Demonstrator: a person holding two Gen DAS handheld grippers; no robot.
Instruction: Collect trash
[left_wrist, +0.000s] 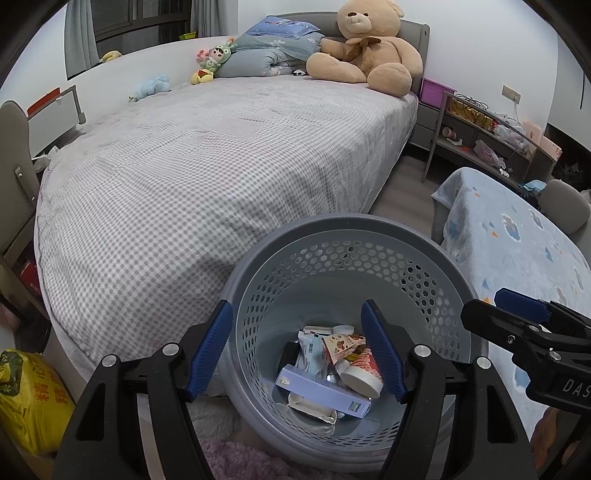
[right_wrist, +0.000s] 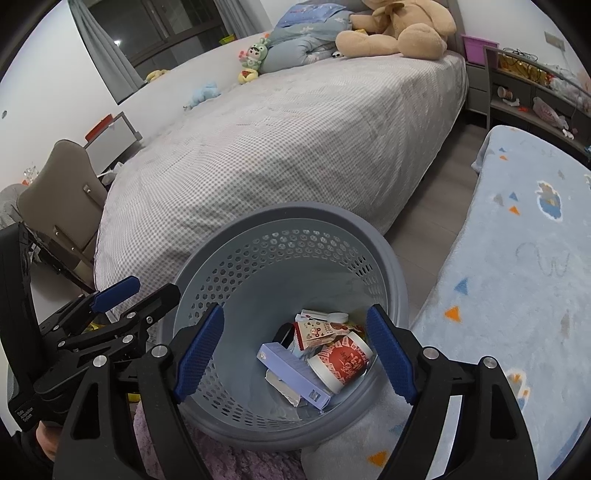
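Observation:
A grey perforated trash basket (left_wrist: 351, 236) stands on the floor by the bed; it also shows in the right wrist view (right_wrist: 288, 218). Inside lie a lilac box (left_wrist: 321, 389), a red-and-white cup (right_wrist: 341, 363), snack wrappers (left_wrist: 340, 345) and other packets. My left gripper (left_wrist: 297, 350) is open and empty above the basket's left side. My right gripper (right_wrist: 293, 350) is open and empty above the basket. The right gripper shows at the right edge of the left wrist view (left_wrist: 517, 310). The left gripper shows at the left of the right wrist view (right_wrist: 118, 291).
A bed (left_wrist: 207, 155) with a grey checked cover, a large teddy bear (left_wrist: 369, 51) and small plush toys lies behind the basket. A blue blanket (right_wrist: 517, 258) is on the right. A yellow bag (left_wrist: 29, 398) sits at left, cluttered shelves (left_wrist: 487, 136) at back right, a pink rug (right_wrist: 229, 461) below.

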